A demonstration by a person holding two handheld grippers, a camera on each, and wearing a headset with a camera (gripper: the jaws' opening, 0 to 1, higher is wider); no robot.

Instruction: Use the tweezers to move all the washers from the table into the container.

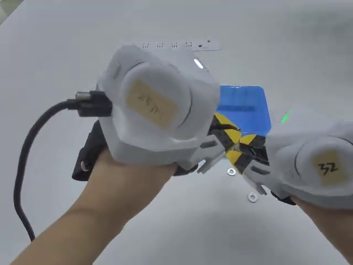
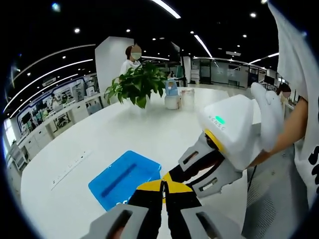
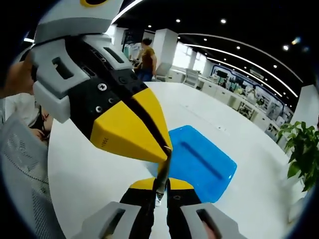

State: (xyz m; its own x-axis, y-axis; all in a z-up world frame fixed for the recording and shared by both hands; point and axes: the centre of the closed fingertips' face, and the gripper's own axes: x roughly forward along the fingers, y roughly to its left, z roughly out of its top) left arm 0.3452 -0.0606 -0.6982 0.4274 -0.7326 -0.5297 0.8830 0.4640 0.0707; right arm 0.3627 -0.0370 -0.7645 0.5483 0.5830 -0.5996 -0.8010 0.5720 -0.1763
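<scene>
My left gripper (image 1: 227,131) and right gripper (image 1: 242,150) meet tip to tip just in front of the blue container (image 1: 242,105). In the right gripper view, thin metal tweezers (image 3: 162,172) run from the closed yellow jaws of the left gripper (image 3: 149,144) down into my right gripper (image 3: 160,188). Both look shut on the tweezers. Two small washers (image 1: 231,171) (image 1: 252,196) lie on the white table below the tips. The shallow container (image 2: 124,177) (image 3: 202,159) sits past the jaws. My left gripper (image 2: 164,188) shows shut yellow tips, and the right gripper (image 2: 182,174) touches them.
A white strip (image 1: 176,45) with small holes lies at the far side of the table. A black cable (image 1: 33,143) hangs from the left gripper's body. A potted plant (image 2: 137,84) and small bottles stand farther off, with people behind.
</scene>
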